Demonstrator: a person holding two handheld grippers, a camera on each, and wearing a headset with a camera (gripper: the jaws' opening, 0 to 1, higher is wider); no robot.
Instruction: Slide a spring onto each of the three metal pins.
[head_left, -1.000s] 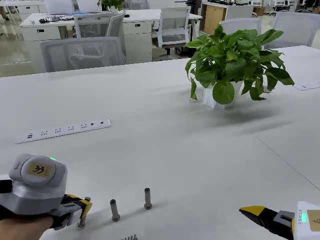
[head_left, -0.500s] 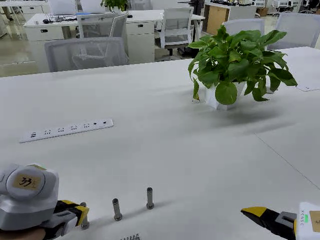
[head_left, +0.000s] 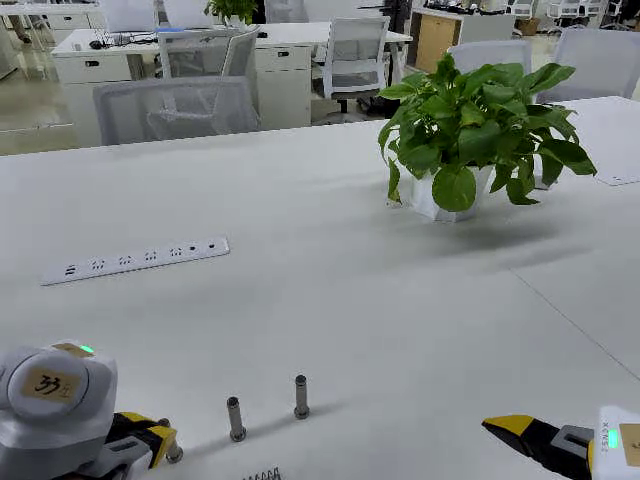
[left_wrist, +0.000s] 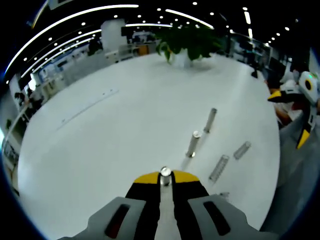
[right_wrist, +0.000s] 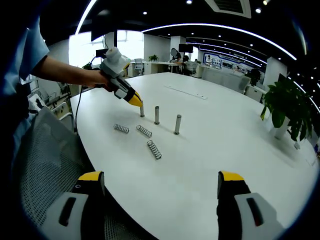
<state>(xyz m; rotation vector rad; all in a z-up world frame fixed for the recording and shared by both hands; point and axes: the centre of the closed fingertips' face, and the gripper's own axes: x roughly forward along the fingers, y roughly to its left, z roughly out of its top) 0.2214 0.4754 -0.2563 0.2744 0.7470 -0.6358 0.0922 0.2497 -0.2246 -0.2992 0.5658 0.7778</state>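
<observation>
On the white worktop (head_left: 330, 300), close to the front edge: got three metal pins standing upright in a short row, all bare. Got the left gripper (left_wrist: 165, 178) down on the end pin (left_wrist: 165, 172), yellow fingers (left_wrist: 146, 179) squeezed in on both sides of its top, so pretty much clamped on it. Same story from the right gripper view: yellow tips pressed right against that pin, a hand (right_wrist: 95, 77) behind holding the gripper. Next along the row, the middle pin (left_wrist: 193, 143) and then the far pin (left_wrist: 210, 120), both standing free. Got three springs lying flat just beside the row, on the person's side: first spring (right_wrist: 121, 128) and second spring (right_wrist: 144, 131) near each other, third spring (right_wrist: 154, 149) a bit closer to the right gripper (right_wrist: 161, 177). Right one hovering well apart from the pins, fingers spread wide open, holding nothing. In the head view, just the end of one spring peeking in at the bottom edge, can't tell which. Further back on the worktop, a potted plant (head_left: 470, 130) off to the right and a white power strip (head_left: 135, 260) off to the left, both well away from the pins.
</observation>
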